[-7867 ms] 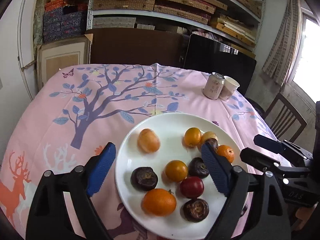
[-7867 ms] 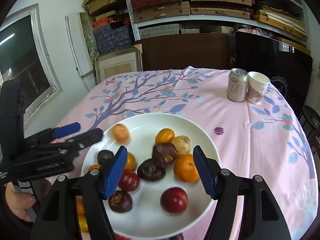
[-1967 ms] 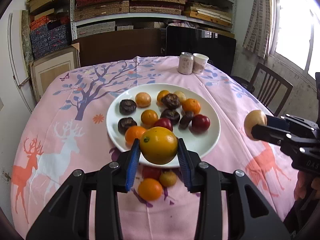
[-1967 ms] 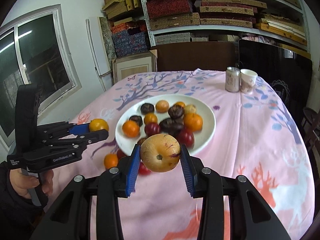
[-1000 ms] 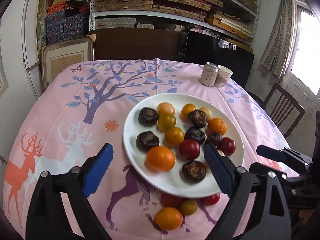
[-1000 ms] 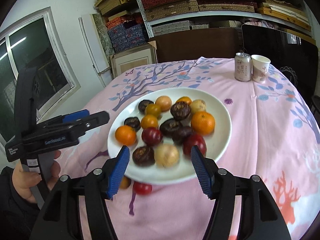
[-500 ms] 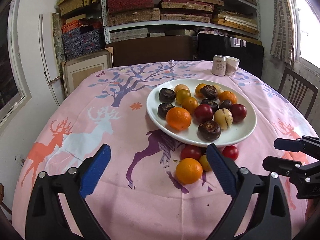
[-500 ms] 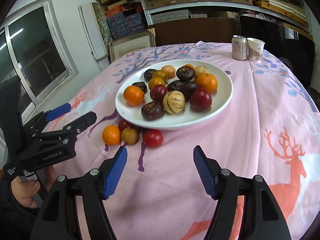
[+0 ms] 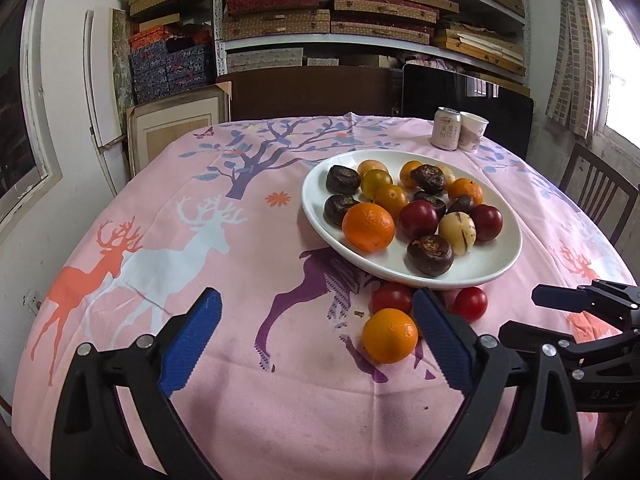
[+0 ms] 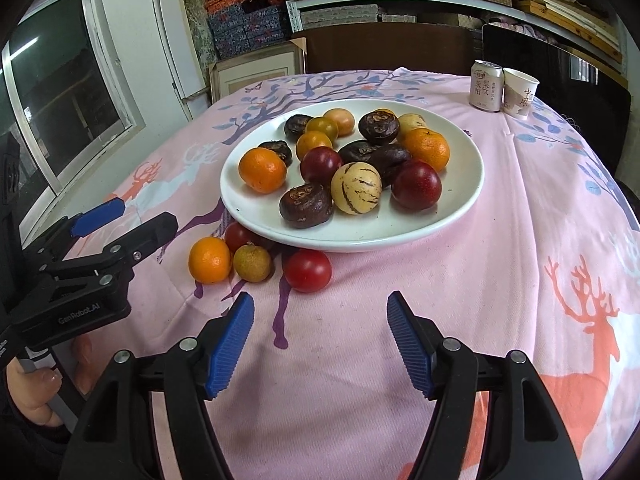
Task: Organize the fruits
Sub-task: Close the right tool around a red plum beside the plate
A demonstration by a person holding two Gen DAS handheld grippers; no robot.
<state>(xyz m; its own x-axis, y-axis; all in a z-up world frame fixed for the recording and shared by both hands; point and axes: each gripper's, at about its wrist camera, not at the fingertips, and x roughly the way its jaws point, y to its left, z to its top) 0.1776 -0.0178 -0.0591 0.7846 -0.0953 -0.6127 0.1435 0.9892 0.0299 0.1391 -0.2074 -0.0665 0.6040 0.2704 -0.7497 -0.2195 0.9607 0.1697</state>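
Before box-stacked shelves (image 9: pixel 360 20), a pink deer-print tablecloth (image 9: pixel 240 280) bears a fruit-heaped plate (image 10: pixel 460 184); both grippers' jaws gape wide, empty.

Pink tablecloth (image 10: pixel 520 208) (deer print) under white plate (image 10: pixel 460 200), four loose fruits (image 10: pixel 307 270), can (image 10: pixel 486 85), paper cup (image 10: pixel 519 93).

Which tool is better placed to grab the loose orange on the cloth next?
Probably left. The left tool is open and empty, with the loose orange just inside its right finger. The right tool sits farther off.
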